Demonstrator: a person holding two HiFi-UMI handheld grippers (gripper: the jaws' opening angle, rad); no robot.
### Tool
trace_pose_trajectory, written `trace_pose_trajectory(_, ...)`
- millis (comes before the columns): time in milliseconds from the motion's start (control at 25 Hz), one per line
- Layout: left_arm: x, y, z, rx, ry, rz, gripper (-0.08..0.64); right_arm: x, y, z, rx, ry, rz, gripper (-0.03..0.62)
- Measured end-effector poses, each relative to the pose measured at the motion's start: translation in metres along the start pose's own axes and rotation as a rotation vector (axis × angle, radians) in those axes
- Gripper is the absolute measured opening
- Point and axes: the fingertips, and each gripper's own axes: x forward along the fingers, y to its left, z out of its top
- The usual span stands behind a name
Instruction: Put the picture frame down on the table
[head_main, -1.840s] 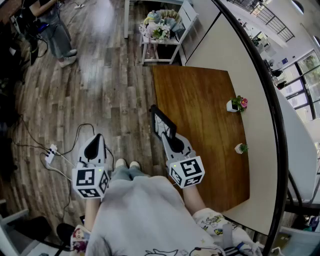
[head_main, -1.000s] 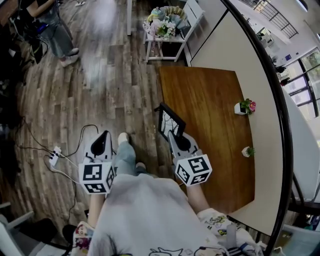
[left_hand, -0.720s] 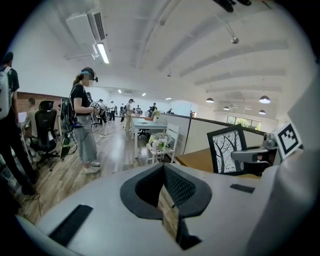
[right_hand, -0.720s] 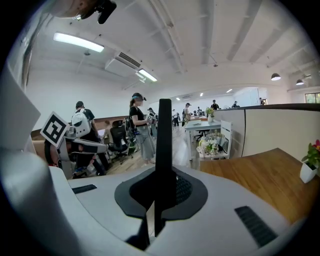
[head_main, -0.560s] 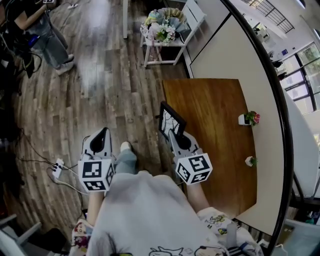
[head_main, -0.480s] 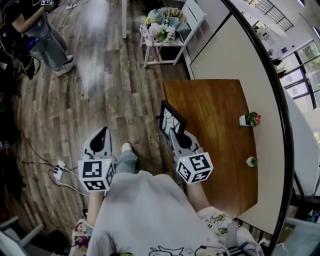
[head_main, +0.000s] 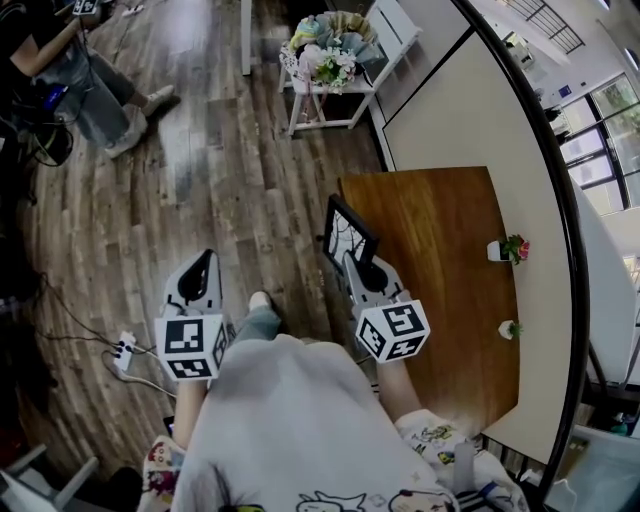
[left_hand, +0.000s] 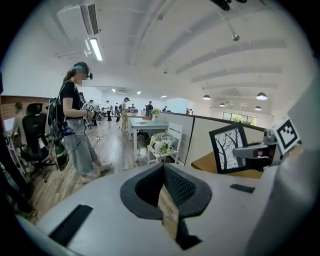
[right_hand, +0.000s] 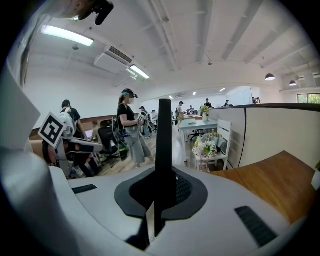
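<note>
A black picture frame with a tree drawing stands upright in my right gripper, which is shut on its lower edge. It hangs over the near left edge of the brown wooden table. In the right gripper view the frame shows edge-on as a dark vertical bar between the closed jaws. In the left gripper view the frame appears at the right, face-on. My left gripper is over the floor to the left, shut with nothing in it; its jaws meet in the left gripper view.
Two small potted plants stand near the table's right edge by a partition wall. A white side table with flowers stands beyond the table. A person stands at the far left. A power strip and cables lie on the wood floor.
I have stepped forward, so the table lies closer under the right gripper. The frame stays gripped upright and both grippers keep their states.
</note>
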Motion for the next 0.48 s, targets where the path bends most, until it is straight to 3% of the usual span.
trace_pose_trajectory(480, 0.035, 0.016, 0.011, 0.041, 0.024, -0.073, 0.003, 0.013, -0.018, 0.004, 0.052, 0.012, -0.112, 0.008)
